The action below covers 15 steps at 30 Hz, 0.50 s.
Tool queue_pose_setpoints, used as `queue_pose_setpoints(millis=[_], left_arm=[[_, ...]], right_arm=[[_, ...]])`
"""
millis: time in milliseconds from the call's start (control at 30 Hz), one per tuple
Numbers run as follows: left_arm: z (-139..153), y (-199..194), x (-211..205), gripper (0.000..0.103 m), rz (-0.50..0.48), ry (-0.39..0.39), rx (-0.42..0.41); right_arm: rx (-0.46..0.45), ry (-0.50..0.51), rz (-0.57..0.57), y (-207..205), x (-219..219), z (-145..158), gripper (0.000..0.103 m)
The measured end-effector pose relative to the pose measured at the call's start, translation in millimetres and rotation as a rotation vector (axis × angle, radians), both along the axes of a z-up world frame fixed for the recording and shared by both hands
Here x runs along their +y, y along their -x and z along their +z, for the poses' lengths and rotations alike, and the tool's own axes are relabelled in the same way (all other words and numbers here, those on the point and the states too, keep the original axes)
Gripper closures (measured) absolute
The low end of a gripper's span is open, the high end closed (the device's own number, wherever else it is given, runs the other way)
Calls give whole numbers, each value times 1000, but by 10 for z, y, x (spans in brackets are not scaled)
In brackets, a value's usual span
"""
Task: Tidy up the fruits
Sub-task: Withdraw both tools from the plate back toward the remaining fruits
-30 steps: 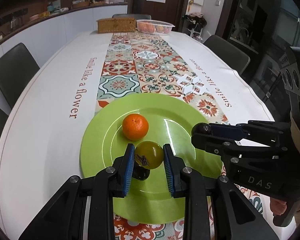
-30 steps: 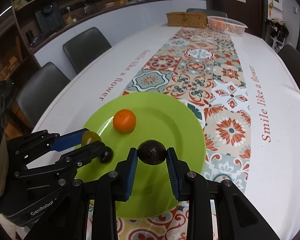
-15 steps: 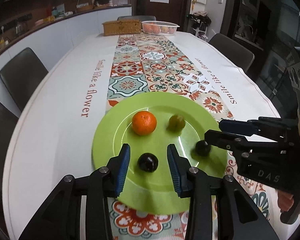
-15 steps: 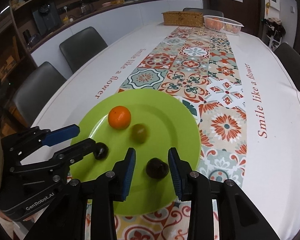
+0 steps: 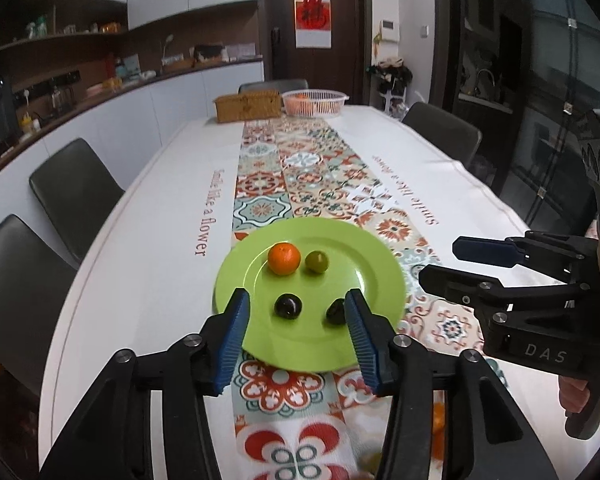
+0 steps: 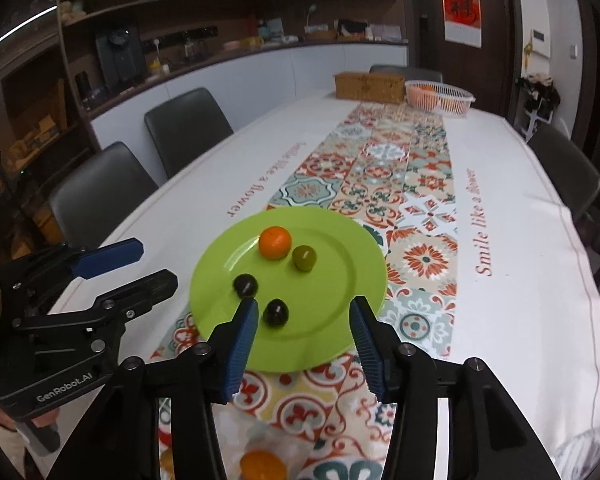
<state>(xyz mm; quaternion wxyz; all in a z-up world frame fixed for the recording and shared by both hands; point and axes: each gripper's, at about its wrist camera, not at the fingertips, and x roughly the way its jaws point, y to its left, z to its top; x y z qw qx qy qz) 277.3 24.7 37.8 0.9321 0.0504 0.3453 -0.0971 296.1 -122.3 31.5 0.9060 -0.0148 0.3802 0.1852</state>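
Note:
A green plate lies on the patterned table runner. On it sit an orange, a green-yellow fruit and two dark fruits. My left gripper is open and empty, above the plate's near edge. My right gripper is open and empty, also back from the plate. Each gripper shows in the other's view: the right one, the left one.
A wicker box and a white basket with oranges stand at the table's far end. Another orange fruit lies on the runner near the front edge. Dark chairs line the table's sides.
Both grippers let go of their fruits onto the plate, opened wide and pulled back and up. The green-yellow fruit and one dark fruit now rest on the plate.

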Motion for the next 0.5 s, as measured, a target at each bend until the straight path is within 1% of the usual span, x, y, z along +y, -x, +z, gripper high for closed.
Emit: queue_pose_setpoints(millis=[33, 100, 200, 333, 400, 500], left_arm=[[30, 54, -4, 54, 1, -1, -9], [100, 185, -11, 49, 1, -1, -30], [169, 337, -9, 45, -2, 8, -53], [212, 550, 3, 44, -1, 23, -68], [225, 641, 14, 41, 2, 21, -80], [230, 798, 25, 39, 8, 19, -95]], right_arm=[[-13, 0, 1, 84, -8, 41, 54], [-26, -4, 4, 200, -17, 89, 54], [-46, -12, 14, 382, -24, 162, 54], [-82, -10, 21, 616, 0, 236, 47], [-98, -1, 30, 730, 12, 257, 47], [-107, 7, 35, 859, 21, 263, 47]])
